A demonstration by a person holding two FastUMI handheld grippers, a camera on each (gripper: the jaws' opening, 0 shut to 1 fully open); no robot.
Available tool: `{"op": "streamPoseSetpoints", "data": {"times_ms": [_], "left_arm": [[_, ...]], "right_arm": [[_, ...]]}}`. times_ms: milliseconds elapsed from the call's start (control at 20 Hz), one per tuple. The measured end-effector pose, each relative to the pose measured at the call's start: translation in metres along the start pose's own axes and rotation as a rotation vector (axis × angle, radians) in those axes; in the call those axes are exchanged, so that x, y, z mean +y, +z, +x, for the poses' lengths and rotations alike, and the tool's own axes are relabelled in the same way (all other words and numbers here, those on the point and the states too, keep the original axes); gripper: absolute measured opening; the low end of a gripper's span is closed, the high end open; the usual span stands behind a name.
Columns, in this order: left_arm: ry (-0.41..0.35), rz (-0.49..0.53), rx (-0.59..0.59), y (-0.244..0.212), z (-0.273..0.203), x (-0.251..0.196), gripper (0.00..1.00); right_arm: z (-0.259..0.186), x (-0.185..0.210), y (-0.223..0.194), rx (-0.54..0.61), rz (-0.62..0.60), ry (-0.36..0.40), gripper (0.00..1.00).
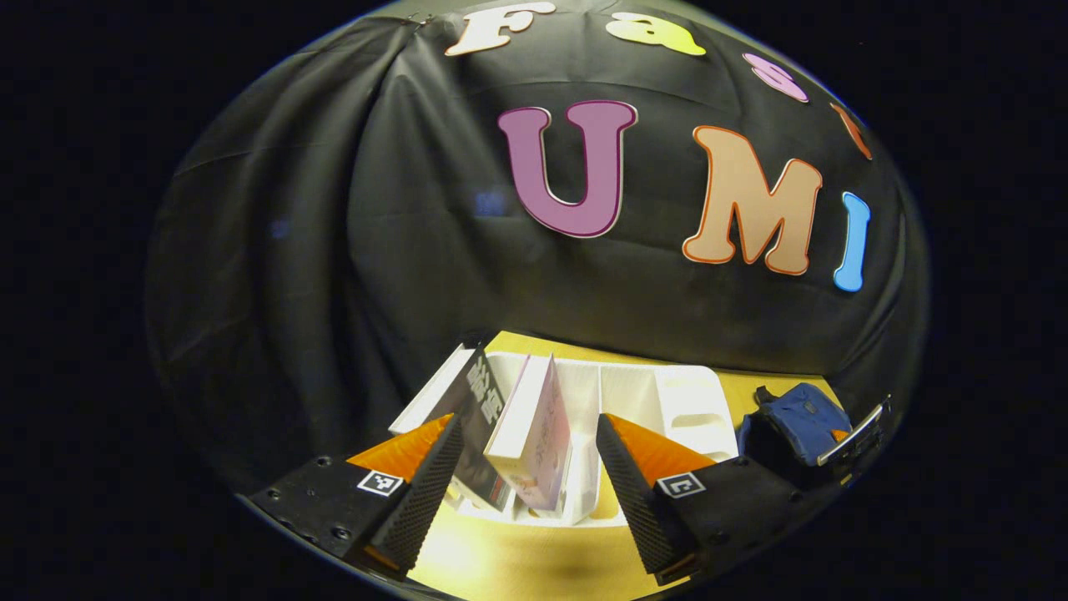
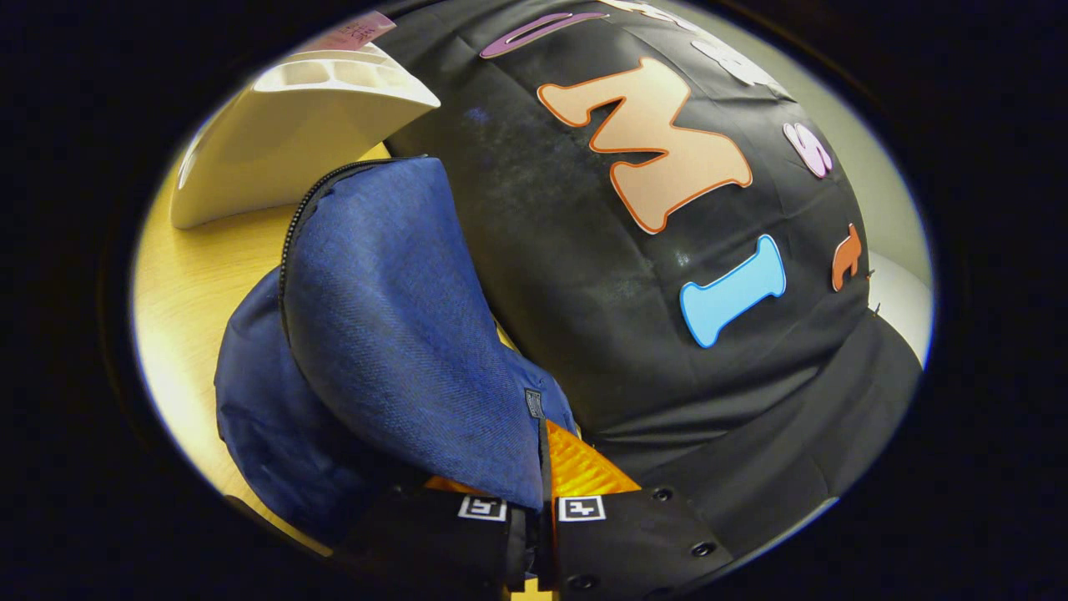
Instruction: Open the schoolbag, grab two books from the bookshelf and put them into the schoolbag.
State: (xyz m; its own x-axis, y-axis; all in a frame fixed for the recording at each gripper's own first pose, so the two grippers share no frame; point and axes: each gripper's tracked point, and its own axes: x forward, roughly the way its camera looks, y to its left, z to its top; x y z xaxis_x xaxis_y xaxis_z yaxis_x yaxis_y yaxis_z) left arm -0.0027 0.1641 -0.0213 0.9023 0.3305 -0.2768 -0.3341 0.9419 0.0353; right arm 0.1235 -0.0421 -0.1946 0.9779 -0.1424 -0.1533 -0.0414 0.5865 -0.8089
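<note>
My left tongs (image 1: 526, 467) gape wide before two books (image 1: 534, 434) leaning in the white shelf (image 1: 667, 401); my right tongs (image 2: 542, 501) pinch the blue schoolbag's flap (image 2: 400, 334).

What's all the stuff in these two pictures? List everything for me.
books: two, one dark-covered, one pale pinkish, standing tilted in the bookshelf, between the left gripper's open fingers.
bookshelf: one, white, on the table beside the schoolbag.
schoolbag: one, blue, on the table, its fabric pinched and lifted by the right gripper.
table: one, light wood, under everything.
left gripper: one, fingers spread either side of the books, not touching them.
right gripper: one, fingers closed on the schoolbag's fabric.
</note>
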Motion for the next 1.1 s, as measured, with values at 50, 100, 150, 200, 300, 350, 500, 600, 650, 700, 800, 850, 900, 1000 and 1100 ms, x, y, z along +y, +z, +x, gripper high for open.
{"op": "streamPoseSetpoints", "data": {"times_ms": [50,100,150,200,300,350,500,600,650,700,800,850,900,1000,1100], "left_arm": [[-0.012,0.002,0.022,0.003,0.01,0.0,0.94],[-0.025,0.0,0.047,0.004,0.02,0.0,0.91],[-0.038,0.004,0.087,0.001,0.03,0.0,0.94],[-0.048,0.014,0.129,-0.002,0.037,0.0,0.94],[-0.069,0.032,0.199,-0.008,0.052,0.002,0.93],[-0.075,0.047,0.237,-0.013,0.059,0.005,0.93],[-0.091,0.088,0.375,-0.033,0.069,0.013,0.94],[-0.121,0.136,0.443,-0.039,0.073,0.015,0.94],[-0.134,0.164,0.468,-0.04,0.076,0.014,0.94],[-0.144,0.188,0.493,-0.041,0.076,0.014,0.93],[-0.164,0.216,0.554,-0.047,0.077,0.012,0.91],[-0.178,0.215,0.604,-0.053,0.076,0.01,0.9],[-0.179,0.204,0.653,-0.06,0.076,0.01,0.9],[-0.188,0.188,0.756,-0.074,0.075,0.009,0.88],[-0.201,0.168,0.824,-0.084,0.078,0.008,0.82]], "right_arm": [[-0.001,0.0,0.0,0.003,0.001,0.001,0.07],[-0.002,-0.001,0.0,0.008,0.003,-0.001,0.07],[-0.004,-0.001,-0.001,0.012,0.008,-0.003,0.07],[-0.005,-0.002,-0.001,0.018,0.012,-0.006,0.07],[-0.006,-0.003,0.0,0.027,0.017,-0.008,0.07],[-0.007,-0.004,0.0,0.028,0.016,-0.01,0.07],[-0.013,-0.011,0.001,0.029,0.016,-0.022,0.07],[-0.015,-0.014,0.001,0.03,0.02,-0.025,0.07],[-0.017,-0.015,0.0,0.031,0.02,-0.025,0.07],[-0.018,-0.017,0.001,0.031,0.02,-0.026,0.07],[-0.02,-0.018,0.001,0.029,0.019,-0.027,0.07],[-0.02,-0.018,0.001,0.028,0.019,-0.028,0.07],[-0.021,-0.019,0.002,0.027,0.018,-0.028,0.07],[-0.023,-0.019,0.002,0.027,0.018,-0.027,0.07],[-0.024,-0.02,0.002,0.026,0.017,-0.025,0.07]]}}
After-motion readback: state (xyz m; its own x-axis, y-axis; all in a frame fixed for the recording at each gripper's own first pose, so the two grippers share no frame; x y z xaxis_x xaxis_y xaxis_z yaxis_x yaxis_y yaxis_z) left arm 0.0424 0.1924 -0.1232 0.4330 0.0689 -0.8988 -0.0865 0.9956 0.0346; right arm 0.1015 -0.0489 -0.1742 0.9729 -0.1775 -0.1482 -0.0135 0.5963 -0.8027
